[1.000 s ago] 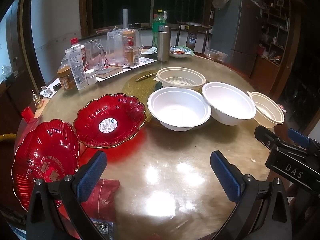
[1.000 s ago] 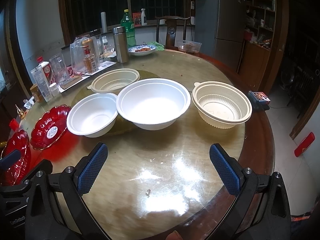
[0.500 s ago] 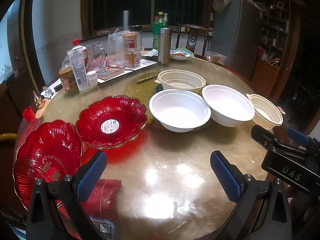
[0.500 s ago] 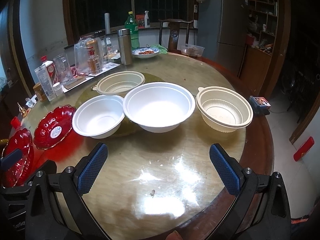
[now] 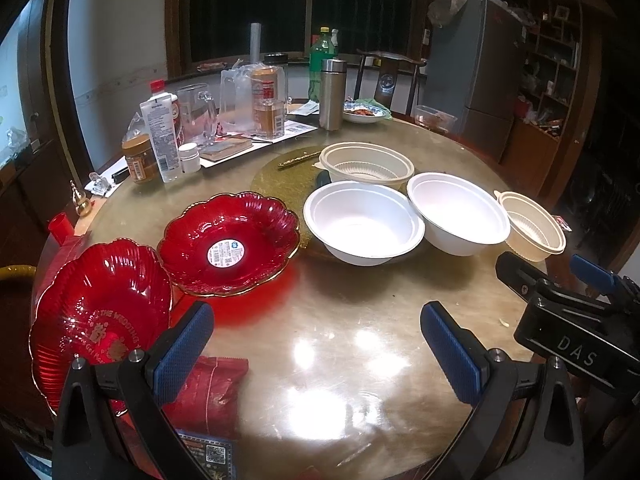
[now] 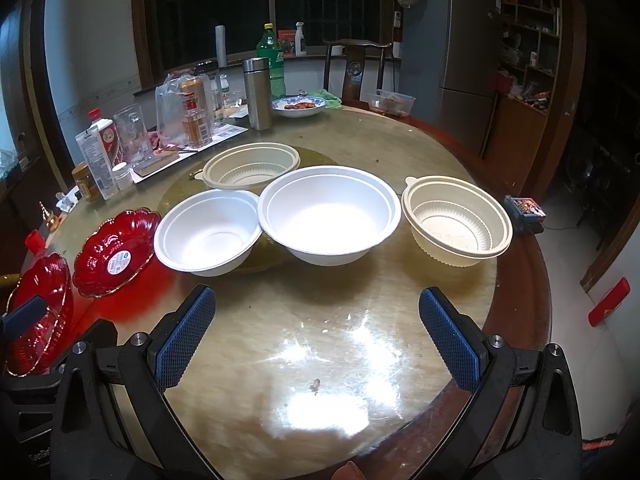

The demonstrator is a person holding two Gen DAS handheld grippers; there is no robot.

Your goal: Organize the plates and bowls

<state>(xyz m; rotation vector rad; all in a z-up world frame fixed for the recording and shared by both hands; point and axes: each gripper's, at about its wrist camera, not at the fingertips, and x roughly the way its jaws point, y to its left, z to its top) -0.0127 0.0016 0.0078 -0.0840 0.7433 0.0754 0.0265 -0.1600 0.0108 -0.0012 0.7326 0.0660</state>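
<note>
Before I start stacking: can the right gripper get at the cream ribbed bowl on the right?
Probably yes. The right gripper is open, and only bare table lies between it and the cream ribbed bowl.

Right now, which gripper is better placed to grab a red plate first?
Left. The left gripper hangs open beside both red plates, the nearer one by its left finger. The right gripper, also open, faces the white bowls.

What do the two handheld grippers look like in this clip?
Both the left gripper and the right gripper have black plastic frames with silver screws and blue, textured fingers. In the left wrist view, the right gripper's body shows white "DAS" lettering. No sleeves or cables show.
</note>
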